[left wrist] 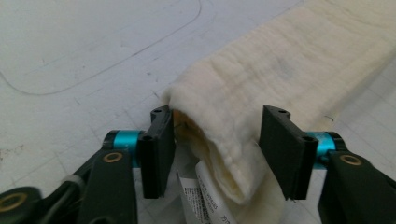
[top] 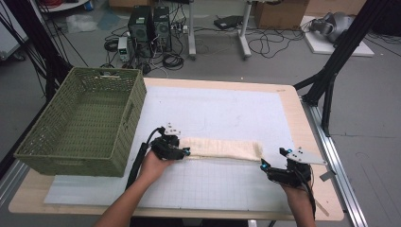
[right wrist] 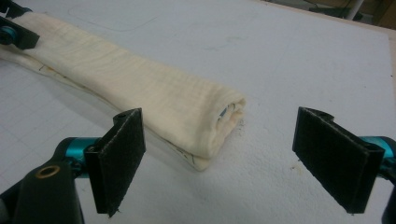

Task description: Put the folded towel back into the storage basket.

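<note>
A long cream cloth [top: 222,149], folded into a narrow strip, lies across the white mat. My left gripper [top: 186,152] sits at its left end. In the left gripper view the folded end [left wrist: 219,107] lies between the two pads of the left gripper [left wrist: 215,140], close against both but not squeezed, with a white label [left wrist: 201,196] hanging under it. My right gripper [top: 273,157] stands open just short of the strip's right end. The right gripper view has that end [right wrist: 219,116] lying ahead of the wide-spread jaws of the right gripper [right wrist: 224,154], with the left gripper [right wrist: 14,32] at the far end.
A green woven basket [top: 80,156] stands on the table's left side, close to my left hand. The white gridded mat [top: 227,109] covers most of the wooden table [top: 305,123]. Black frame legs rise beyond the table's right edge.
</note>
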Demonstrator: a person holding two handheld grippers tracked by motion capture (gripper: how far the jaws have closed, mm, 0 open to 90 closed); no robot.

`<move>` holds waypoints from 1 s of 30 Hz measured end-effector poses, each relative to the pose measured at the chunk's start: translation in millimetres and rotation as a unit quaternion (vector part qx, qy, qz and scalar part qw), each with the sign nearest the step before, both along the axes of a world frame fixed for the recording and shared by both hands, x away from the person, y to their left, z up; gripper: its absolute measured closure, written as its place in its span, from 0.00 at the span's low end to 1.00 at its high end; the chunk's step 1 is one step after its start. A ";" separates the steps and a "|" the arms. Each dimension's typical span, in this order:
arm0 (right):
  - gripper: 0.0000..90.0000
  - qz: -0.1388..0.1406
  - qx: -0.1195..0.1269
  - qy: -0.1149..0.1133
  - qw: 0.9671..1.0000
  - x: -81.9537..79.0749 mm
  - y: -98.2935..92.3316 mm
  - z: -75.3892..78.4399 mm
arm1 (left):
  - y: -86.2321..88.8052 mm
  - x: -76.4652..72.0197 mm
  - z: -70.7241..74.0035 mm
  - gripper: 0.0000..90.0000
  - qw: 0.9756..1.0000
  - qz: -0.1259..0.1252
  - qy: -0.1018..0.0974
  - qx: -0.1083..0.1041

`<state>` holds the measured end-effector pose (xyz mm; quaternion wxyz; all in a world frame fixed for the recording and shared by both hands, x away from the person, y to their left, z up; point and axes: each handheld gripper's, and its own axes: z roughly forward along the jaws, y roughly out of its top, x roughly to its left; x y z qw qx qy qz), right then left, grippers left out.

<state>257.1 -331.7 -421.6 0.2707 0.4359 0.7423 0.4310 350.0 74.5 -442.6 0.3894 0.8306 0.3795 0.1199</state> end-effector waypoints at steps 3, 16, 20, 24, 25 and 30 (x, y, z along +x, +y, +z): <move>0.17 0.001 -0.001 0.000 1.000 0.2 0.0 -0.2 | -0.8 -3.7 -1.6 0.70 1.000 -0.023 -0.002 -0.015; 0.18 0.001 0.004 0.000 1.000 0.9 -0.8 -0.5 | -0.7 -8.0 1.2 0.89 0.998 -0.038 -0.032 -0.042; 0.18 -0.004 0.003 -0.005 1.000 1.3 -2.6 -0.5 | 1.9 -10.4 6.3 0.90 0.996 -0.047 -0.044 -0.058; 0.18 -0.014 0.005 -0.007 1.000 2.8 -4.2 -1.0 | 5.0 -13.8 11.2 0.90 0.994 -0.051 -0.051 -0.080; 0.18 -0.018 0.004 -0.006 1.000 3.6 -4.5 -1.7 | 5.0 -13.8 11.2 0.90 0.994 -0.051 -0.051 -0.080; 0.18 -0.023 0.006 0.008 1.000 9.0 -4.8 -5.2 | 9.1 -20.5 15.5 0.90 0.991 -0.055 -0.065 -0.102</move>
